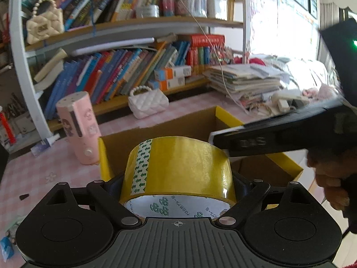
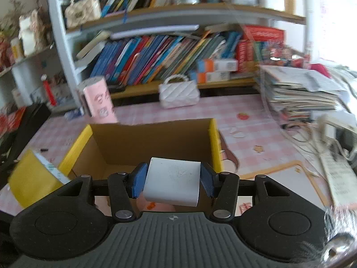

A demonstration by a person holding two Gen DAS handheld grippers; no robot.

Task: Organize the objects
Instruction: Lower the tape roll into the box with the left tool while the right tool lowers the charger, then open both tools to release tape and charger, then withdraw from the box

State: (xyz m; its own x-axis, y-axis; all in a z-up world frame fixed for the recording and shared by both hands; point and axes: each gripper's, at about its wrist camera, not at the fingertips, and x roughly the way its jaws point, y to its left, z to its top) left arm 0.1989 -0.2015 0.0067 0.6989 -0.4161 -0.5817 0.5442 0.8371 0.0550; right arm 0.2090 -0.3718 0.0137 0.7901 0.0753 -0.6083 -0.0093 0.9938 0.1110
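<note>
Nearest, the left gripper [image 1: 177,185] has its fingers clamped on one roll of yellow tape [image 1: 178,169], held at the near edge of the box [image 1: 225,116]. The right gripper [image 2: 171,179] has its blue fingers [image 2: 138,179] clamped on one white block [image 2: 173,182], held over the open box, just above its near side. So two things are in hand and neither is dropped yet; I judge the sorting to be midway at best.

What the box floor shows looks bare, though the grippers hide much of it. Something pink shows under the white block, and I cannot tell what it is.

Beyond the box, on the pink checked table [image 2: 245,107], stand one pink cylinder [image 2: 100,100] to the left and one white quilted purse [image 2: 178,91] further back, both well apart from the box and probably still to be put away. A stack of papers [image 2: 301,93] lies to the right. On the upper shelf sits one cream purse [image 2: 81,6] beside the books.
</note>
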